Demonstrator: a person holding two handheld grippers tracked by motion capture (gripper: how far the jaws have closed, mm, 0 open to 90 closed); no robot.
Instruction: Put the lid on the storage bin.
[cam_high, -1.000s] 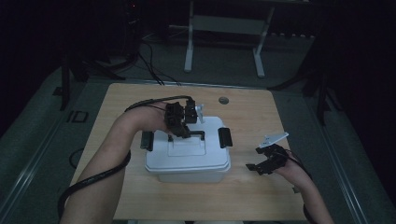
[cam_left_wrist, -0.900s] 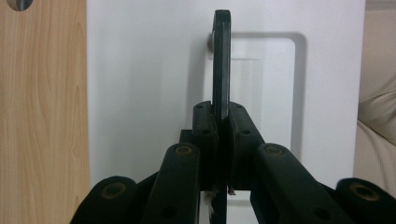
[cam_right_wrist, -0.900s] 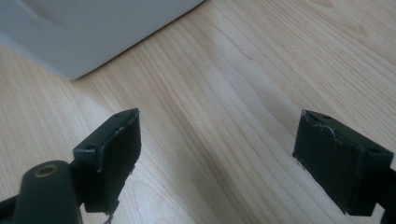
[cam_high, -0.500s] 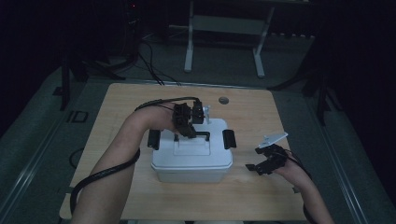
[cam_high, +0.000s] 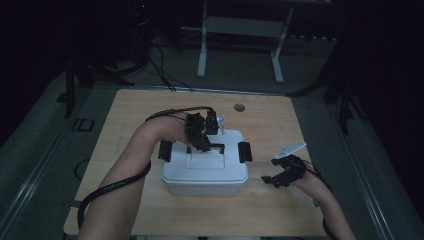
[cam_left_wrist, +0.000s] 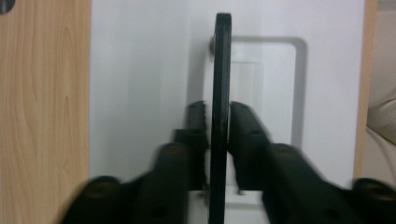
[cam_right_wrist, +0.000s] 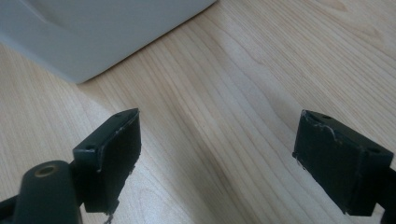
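Observation:
A white lidded plastic box (cam_high: 205, 172) sits in the middle of the wooden table (cam_high: 135, 115), with a black clip (cam_high: 164, 150) on its left end and another clip (cam_high: 244, 152) on its right end. Its black carry handle (cam_left_wrist: 220, 79) stands up from the lid. My left gripper (cam_high: 206, 144) is above the lid and is shut on that handle (cam_high: 216, 146); in the left gripper view both fingers (cam_left_wrist: 245, 123) press its thin bar. My right gripper (cam_high: 274, 171) hovers open over bare wood just right of the box (cam_right_wrist: 93, 32).
A small round hole (cam_high: 239, 107) lies in the tabletop behind the box. Black cables (cam_high: 165, 70) and a white metal stand (cam_high: 240, 30) are on the dark floor beyond the far edge. A thick cable (cam_high: 107, 187) trails along the left forearm.
The box has shifted to the right and slightly toward the table's middle, with the left gripper on its handle. The right gripper has stayed in place.

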